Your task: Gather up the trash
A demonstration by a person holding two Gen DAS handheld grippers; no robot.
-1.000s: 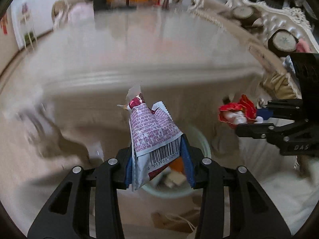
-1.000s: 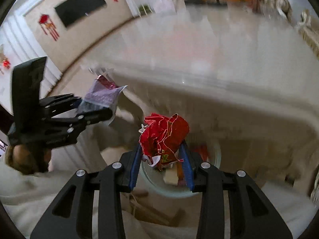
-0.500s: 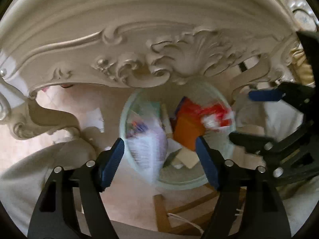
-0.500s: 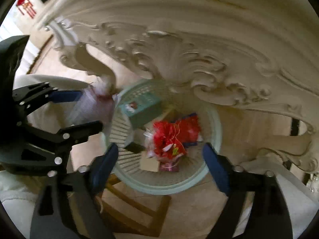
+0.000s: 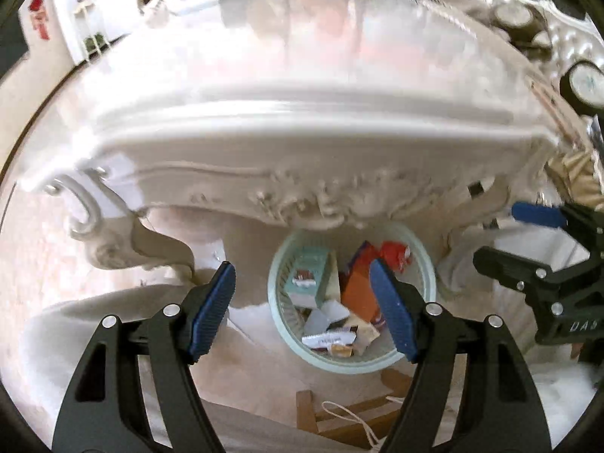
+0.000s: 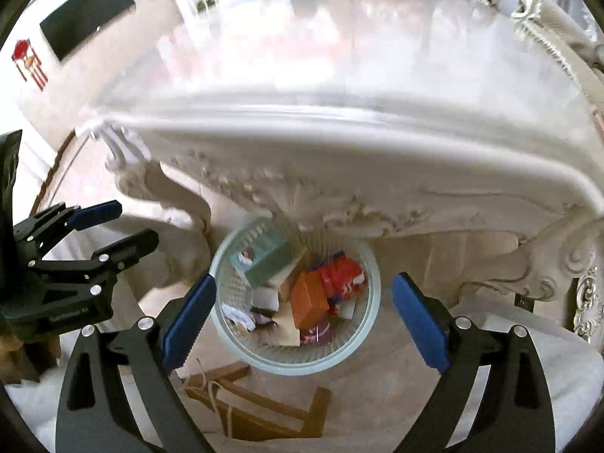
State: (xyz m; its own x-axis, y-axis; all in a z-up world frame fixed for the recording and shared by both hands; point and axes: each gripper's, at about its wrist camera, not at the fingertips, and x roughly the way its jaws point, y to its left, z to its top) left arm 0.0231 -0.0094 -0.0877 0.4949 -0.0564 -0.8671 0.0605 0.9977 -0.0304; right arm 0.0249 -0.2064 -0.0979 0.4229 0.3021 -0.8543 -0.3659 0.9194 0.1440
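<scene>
Pale green and round, the wastebasket (image 5: 287, 334) stands on the floor, partly tucked under the carved edge of the white table (image 5: 302, 139). Trash fills it: an orange box (image 6: 308, 300), a teal carton (image 6: 266, 258), a crumpled red wrapper (image 6: 341, 275) and pale scraps of paper. Both grippers hang above it with jaws spread wide and holding nothing. The left gripper (image 5: 304, 307) frames the basket's left half between its blue pads; the right gripper (image 6: 302, 321) frames nearly the whole rim. Each gripper shows at the edge of the other's view. A wooden frame (image 6: 264, 411) with a loose cord lies on the floor just beside the basket
</scene>
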